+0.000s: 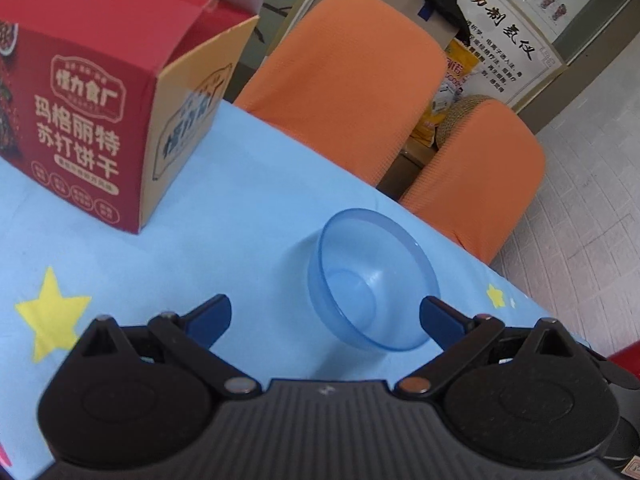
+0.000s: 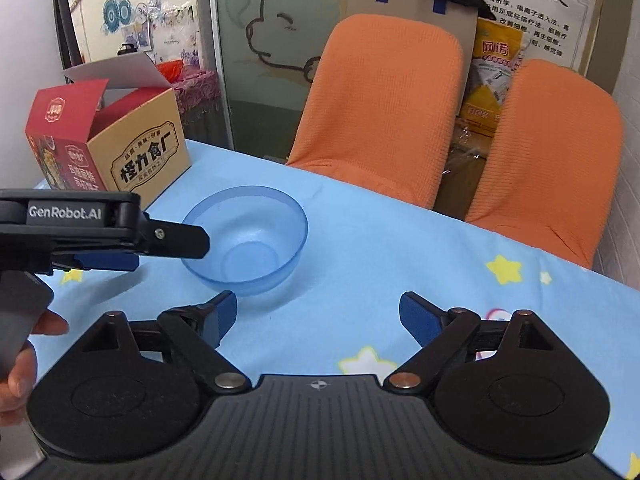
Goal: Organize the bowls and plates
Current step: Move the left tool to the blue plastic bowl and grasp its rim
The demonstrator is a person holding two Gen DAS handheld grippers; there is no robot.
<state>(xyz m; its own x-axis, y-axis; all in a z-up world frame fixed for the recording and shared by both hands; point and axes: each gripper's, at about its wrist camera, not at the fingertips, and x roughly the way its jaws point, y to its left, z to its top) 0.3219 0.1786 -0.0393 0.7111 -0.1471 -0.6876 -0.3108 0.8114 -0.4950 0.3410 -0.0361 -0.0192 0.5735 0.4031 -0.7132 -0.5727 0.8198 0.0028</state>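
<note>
While jaws gape, blue bowl [image 1: 370,280] sits untouched.

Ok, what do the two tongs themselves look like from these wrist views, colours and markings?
Both look alike: the left tongs and right tongs have a matte black ribbed body, two round black housings, black linkage arms with silver and copper-coloured pivot pins, and blue pads on the fingers. Seen side-on in the right wrist view, the left one carries white "GenRobot.AI" lettering. No cables or sleeves show.
</note>
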